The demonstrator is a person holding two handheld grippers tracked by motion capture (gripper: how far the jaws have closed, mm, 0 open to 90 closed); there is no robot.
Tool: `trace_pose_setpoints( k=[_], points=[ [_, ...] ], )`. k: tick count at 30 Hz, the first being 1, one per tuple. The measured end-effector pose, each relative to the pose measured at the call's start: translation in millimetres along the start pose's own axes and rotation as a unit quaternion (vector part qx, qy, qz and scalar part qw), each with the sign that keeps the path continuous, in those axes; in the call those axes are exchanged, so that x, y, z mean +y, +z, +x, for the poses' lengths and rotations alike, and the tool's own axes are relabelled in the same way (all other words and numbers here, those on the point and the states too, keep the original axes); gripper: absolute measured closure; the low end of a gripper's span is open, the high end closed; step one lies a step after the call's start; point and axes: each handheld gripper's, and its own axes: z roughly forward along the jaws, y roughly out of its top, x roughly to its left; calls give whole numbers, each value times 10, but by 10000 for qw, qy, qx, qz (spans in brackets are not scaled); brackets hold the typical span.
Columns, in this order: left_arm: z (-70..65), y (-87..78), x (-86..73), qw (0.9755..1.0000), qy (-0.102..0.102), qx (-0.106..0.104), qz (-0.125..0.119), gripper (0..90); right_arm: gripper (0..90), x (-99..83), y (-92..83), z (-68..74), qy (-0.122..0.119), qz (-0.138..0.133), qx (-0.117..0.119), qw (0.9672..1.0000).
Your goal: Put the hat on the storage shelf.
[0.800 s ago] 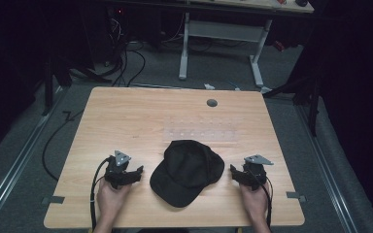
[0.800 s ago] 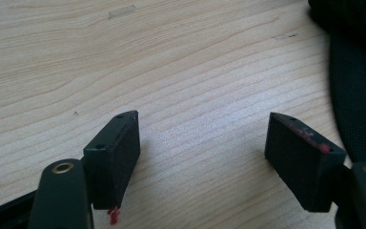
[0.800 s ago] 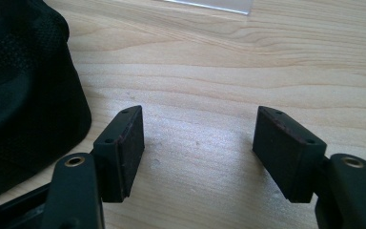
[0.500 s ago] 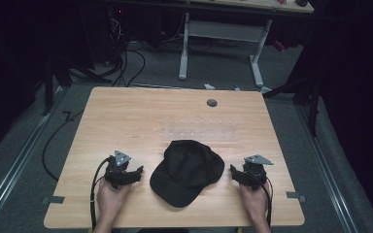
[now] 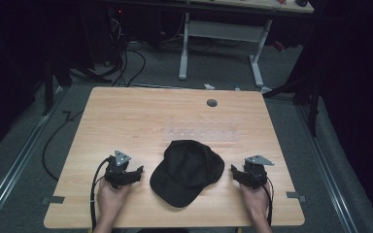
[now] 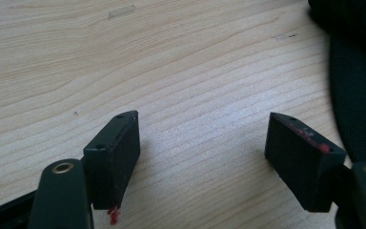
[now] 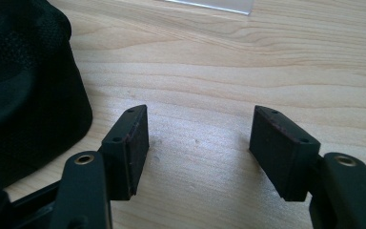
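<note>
A black baseball cap (image 5: 187, 171) lies on the wooden table (image 5: 126, 121) near its front edge, brim toward the person. My left gripper (image 5: 137, 171) rests on the table just left of the cap, open, with only bare wood between its jaws (image 6: 202, 143); the cap (image 6: 357, 95) fills the right edge of the left gripper view. My right gripper (image 5: 234, 171) sits just right of the cap, also open and holding nothing (image 7: 200, 138). The cap (image 7: 24, 86) bulges at the left of the right gripper view. Neither gripper touches it.
A clear plastic strip (image 5: 201, 132) lies flat on the table behind the cap, its edge (image 7: 209, 5) seen in the right gripper view. A round cable grommet (image 5: 211, 103) sits near the far edge. Cables trail from both grippers. A white desk frame (image 5: 221, 43) stands on the floor beyond.
</note>
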Motion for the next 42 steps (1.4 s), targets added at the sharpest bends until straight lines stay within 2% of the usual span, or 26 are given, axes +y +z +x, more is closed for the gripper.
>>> trace_pose_setpoints(
  k=[10, 20, 23, 25, 28, 32, 33, 36, 42],
  points=[
    [0, -1, 0, 10000, 5, 5, 4, 282, 434, 1, -41, -21, 81, -91, 27, 9999],
    [-1, 0, 0, 10000, -2, 8, 0, 282, 467, 15, -197, -45, 154, -313, 361, 9987],
    [1, -1, 0, 10000, 5, 7, 4, 282, 463, 20, -246, -49, 168, -303, 543, 9979],
    [1, -1, 0, 10000, 6, 6, 3, 282, 465, 16, -262, -42, 156, -320, 576, 9977],
    [-1, 0, 0, 10000, -7, 4, -1, 282, 468, 19, -327, -17, 0, -360, 660, 9972],
    [-1, 0, 0, 10000, -7, 3, -1, 282, 441, 71, -445, 30, -4, -339, 909, 9953],
    [-1, 0, 0, 10000, -7, 3, -1, 282, 441, 71, -445, 30, -4, -339, 909, 9953],
    [0, -1, -1, 10000, -2, 5, 2, 282, 440, 111, -529, 120, -101, -420, 1047, 9936],
    [0, -1, 0, 10000, -2, 5, 3, 281, 424, 182, -586, 249, -312, -508, 1203, 9909]
  ],
)
